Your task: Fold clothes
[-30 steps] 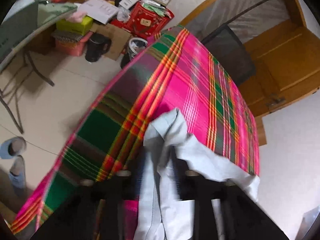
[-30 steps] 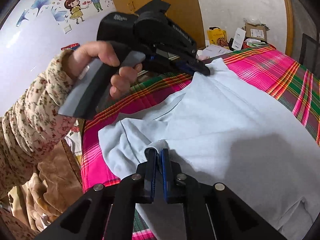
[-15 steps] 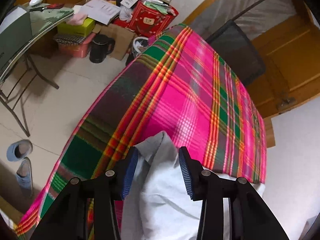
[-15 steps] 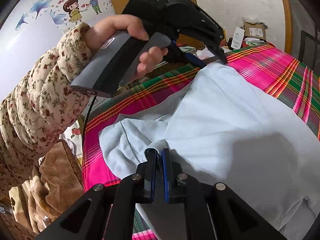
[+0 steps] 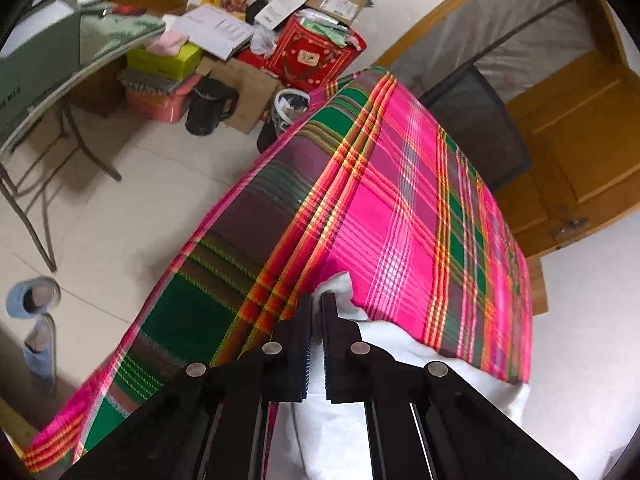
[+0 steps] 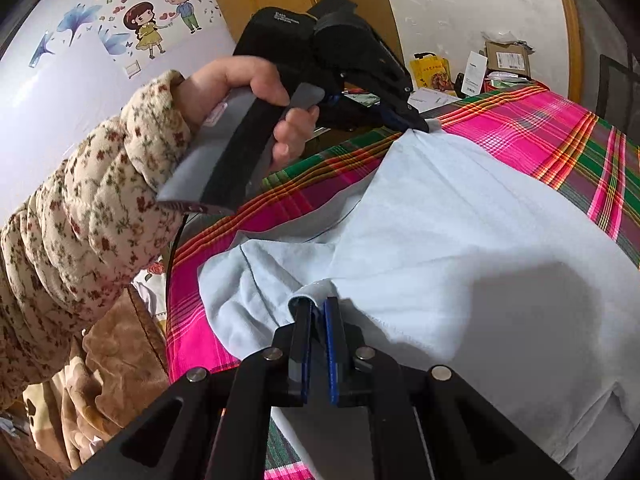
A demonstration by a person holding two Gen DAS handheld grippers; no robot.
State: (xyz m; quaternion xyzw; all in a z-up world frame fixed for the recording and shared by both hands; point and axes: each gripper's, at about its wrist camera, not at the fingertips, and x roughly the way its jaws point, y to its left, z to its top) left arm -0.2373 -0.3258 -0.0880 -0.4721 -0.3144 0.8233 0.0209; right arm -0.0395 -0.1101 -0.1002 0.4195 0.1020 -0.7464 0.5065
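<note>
Left gripper [image 5: 316,300] fingers just closed, right gripper [image 6: 316,304] fingers pinched, both on pale blue garment [image 6: 460,216]

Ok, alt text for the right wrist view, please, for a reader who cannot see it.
The right hand-held gripper pinches a fold of a pale blue garment spread on a pink plaid cloth. Beyond it, a hand in a floral sleeve holds the left hand-held gripper, shut on the garment's far corner.

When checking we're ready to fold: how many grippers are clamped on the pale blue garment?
2. The left gripper, its jaws just closed, pinches the garment's far corner over the plaid cloth; the right gripper pinches a bunched near edge.
</note>
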